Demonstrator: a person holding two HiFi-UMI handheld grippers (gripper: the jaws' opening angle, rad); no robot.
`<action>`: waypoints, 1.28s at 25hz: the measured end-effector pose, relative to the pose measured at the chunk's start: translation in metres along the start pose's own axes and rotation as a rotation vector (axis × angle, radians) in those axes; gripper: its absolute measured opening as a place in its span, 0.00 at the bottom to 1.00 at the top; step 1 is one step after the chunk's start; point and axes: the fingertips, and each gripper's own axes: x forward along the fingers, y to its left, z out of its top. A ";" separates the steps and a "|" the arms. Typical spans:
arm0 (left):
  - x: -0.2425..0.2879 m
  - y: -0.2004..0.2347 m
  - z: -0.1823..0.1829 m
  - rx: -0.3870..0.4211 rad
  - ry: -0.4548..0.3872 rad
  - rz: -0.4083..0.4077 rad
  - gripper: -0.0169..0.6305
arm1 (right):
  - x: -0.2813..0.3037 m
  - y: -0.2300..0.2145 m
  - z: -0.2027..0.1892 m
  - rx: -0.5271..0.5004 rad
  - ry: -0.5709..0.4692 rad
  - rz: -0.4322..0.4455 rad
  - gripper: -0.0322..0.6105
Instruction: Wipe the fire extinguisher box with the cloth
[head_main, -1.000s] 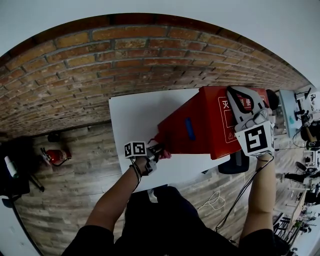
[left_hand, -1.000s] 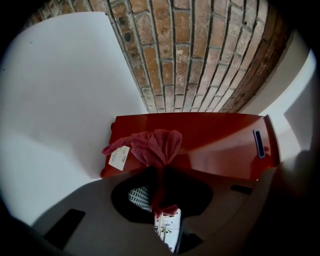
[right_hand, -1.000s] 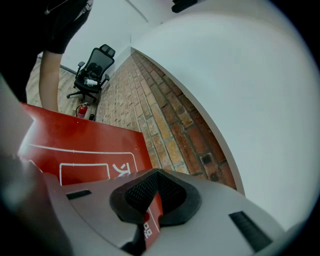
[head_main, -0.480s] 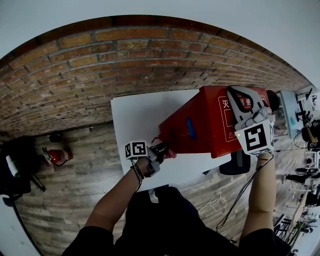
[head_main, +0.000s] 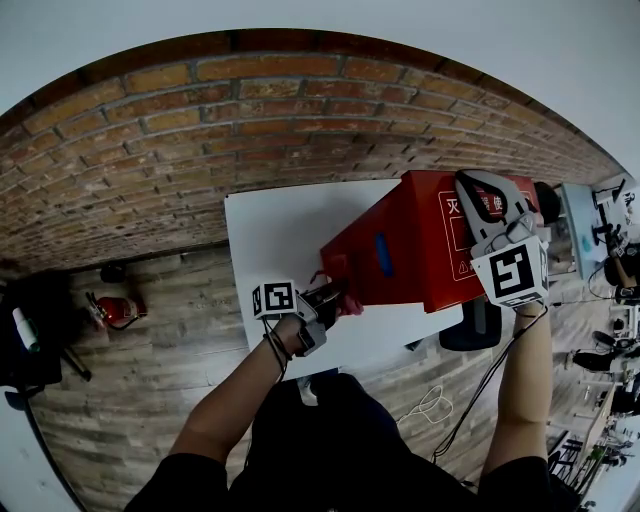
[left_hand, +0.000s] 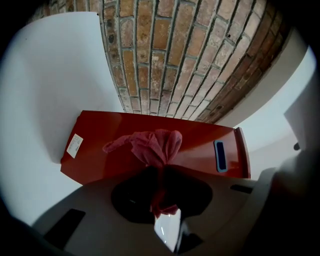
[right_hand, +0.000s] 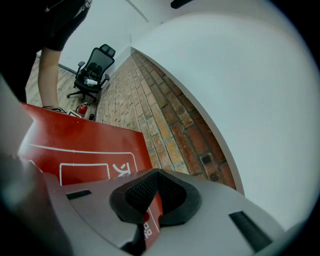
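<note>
Red fire extinguisher box (head_main: 420, 250), bunched pink cloth (left_hand: 150, 145) against its side

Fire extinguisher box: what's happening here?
A person works with a gripper in each hand. The left gripper pinches a pink cloth at the side of the red fire extinguisher box, which stands on a white table by a brick wall. The right gripper clamps the box's top edge, apparently steadying it.

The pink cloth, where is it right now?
Left gripper view, centre: the cloth is pinched in the left gripper, bunched up right by the red box.
</note>
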 end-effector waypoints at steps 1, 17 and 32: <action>0.000 -0.002 0.000 0.002 -0.001 -0.004 0.17 | 0.000 0.000 0.000 -0.001 0.000 0.000 0.08; 0.004 -0.049 -0.007 0.031 -0.014 -0.061 0.17 | 0.000 0.000 0.000 0.002 -0.001 0.000 0.08; 0.008 -0.104 -0.017 0.037 -0.012 -0.167 0.17 | 0.000 0.000 0.000 0.002 -0.001 -0.001 0.08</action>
